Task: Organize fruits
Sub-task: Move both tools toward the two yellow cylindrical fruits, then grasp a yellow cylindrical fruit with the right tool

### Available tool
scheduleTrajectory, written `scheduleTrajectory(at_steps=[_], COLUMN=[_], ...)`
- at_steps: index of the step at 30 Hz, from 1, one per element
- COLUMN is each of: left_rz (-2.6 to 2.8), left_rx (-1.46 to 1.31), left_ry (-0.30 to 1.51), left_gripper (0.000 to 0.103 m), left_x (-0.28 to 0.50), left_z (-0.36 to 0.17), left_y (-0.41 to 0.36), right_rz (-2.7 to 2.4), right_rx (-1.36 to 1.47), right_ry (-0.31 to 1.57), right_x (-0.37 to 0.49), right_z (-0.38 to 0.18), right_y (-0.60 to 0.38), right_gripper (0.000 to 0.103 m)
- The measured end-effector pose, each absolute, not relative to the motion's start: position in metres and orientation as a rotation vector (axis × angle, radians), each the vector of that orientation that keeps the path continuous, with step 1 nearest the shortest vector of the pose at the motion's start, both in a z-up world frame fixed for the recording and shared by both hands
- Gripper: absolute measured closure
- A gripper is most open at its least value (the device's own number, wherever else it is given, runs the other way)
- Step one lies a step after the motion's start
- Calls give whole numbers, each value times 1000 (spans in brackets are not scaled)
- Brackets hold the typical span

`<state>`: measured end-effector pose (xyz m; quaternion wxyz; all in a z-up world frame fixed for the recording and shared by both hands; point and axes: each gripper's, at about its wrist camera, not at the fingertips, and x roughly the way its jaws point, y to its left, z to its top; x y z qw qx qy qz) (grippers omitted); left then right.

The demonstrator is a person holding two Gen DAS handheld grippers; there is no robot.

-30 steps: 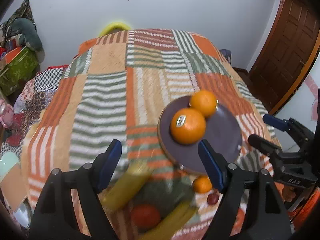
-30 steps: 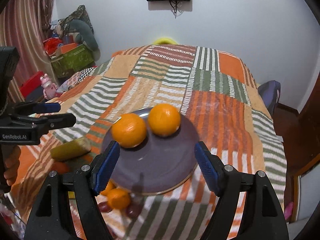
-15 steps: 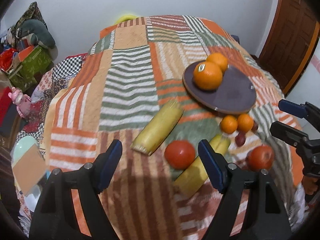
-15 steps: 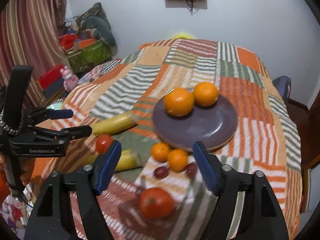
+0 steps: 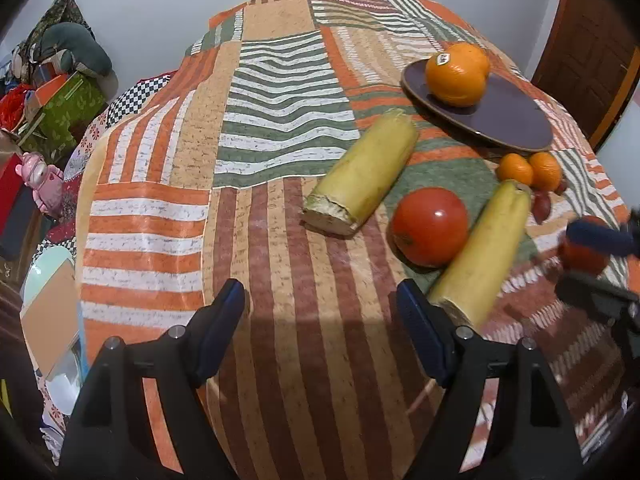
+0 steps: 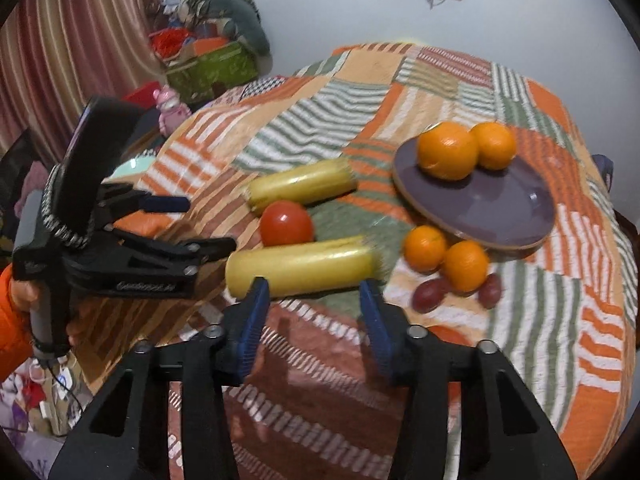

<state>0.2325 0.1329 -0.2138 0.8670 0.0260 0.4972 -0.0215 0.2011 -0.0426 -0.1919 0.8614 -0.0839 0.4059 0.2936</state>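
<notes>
A patchwork striped cloth point(image 5: 280, 128) covers the counter. One purple plate point(image 6: 504, 204) sits at upper right in the right wrist view and carries two large oranges point(image 6: 448, 150). Two yellow banana-like pieces lie left of the plate: one point(image 6: 300, 188) farther up, one point(image 6: 300, 268) nearer the frame's bottom. Two red tomatoes show: one point(image 6: 286, 224) between the yellow pieces, another point(image 6: 448, 334) partly hidden behind the right claw point(image 6: 316, 308). Two small tangerines point(image 6: 444, 254) lie below the plate, touching each other, with two dark plum-like fruits point(image 6: 430, 294) beside them. The left claw point(image 5: 320, 328) stands wide apart over bare cloth. The right claw's jaws are closing, nothing between them.
</notes>
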Motion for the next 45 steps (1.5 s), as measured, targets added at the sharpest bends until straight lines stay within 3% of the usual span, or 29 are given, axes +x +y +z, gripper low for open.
scheduleTrajectory(at_steps=[5,12,15,17,45], left_rz=[-51,-49,-81,-134,-297], left_rx=[35,78,52,30,-5], left_ry=[1041,1035,1036,1039,1044], left_gripper=[24,24,24,24,23], left_x=[244,248,245,239,207], left_z=[-222,-226,-224,-221,-222], left_y=[136,130,129,125,89], right_rz=[643,621,632,640,555], right_rx=[-158,-118,-137,-128,-121], right_ry=[888,990,978,970,1000], right_x=[203,214,209,206,229], right_z=[-200,-214,-212,-211,-211], right_y=[-36,-32,-27,-26,-27], right_gripper=[77,71,51,44,41])
